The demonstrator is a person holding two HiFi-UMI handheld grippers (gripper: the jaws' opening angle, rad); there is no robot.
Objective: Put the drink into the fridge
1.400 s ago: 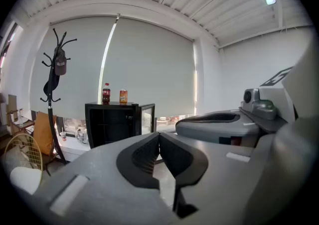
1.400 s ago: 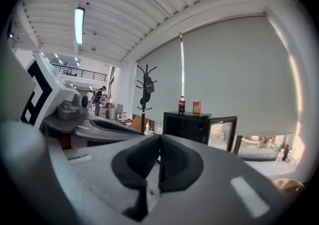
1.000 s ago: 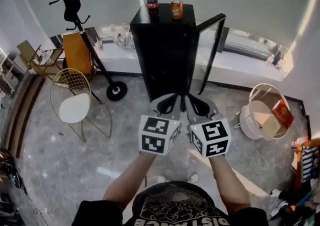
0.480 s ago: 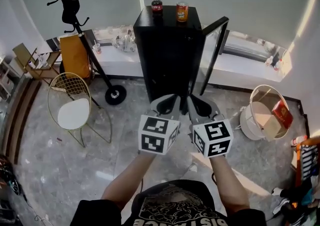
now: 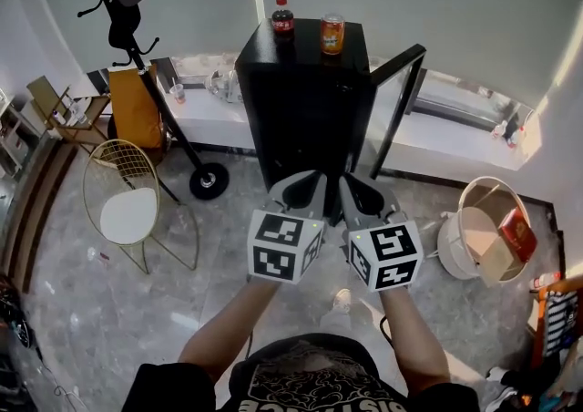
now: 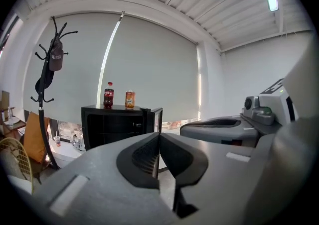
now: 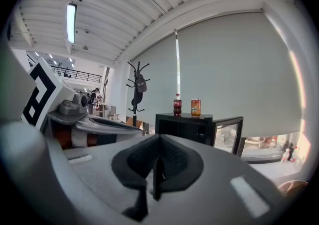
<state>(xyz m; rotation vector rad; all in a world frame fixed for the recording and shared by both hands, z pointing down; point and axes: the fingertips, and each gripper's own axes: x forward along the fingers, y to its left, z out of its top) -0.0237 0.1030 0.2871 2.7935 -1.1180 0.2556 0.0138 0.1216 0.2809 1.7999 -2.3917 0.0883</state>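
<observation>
A black mini fridge (image 5: 305, 100) stands ahead with its glass door (image 5: 398, 100) swung open to the right. On its top sit a cola bottle (image 5: 282, 16) with a red cap and an orange can (image 5: 332, 34). Both drinks show in the left gripper view, bottle (image 6: 108, 95) and can (image 6: 129, 99), and in the right gripper view, bottle (image 7: 177, 105) and can (image 7: 195, 107). My left gripper (image 5: 305, 190) and right gripper (image 5: 360, 191) are side by side, well short of the fridge, both shut and empty.
A coat stand (image 5: 137, 46) with a cap rises left of the fridge, its round base (image 5: 209, 180) on the floor. A wire chair (image 5: 127, 205) stands at the left. A white bin (image 5: 483, 228) holding a red box sits at the right. A low white ledge (image 5: 455, 141) runs behind.
Both grippers and the camera have moved forward toward the fridge, which now looks larger and nearer. The jaws stay shut.
</observation>
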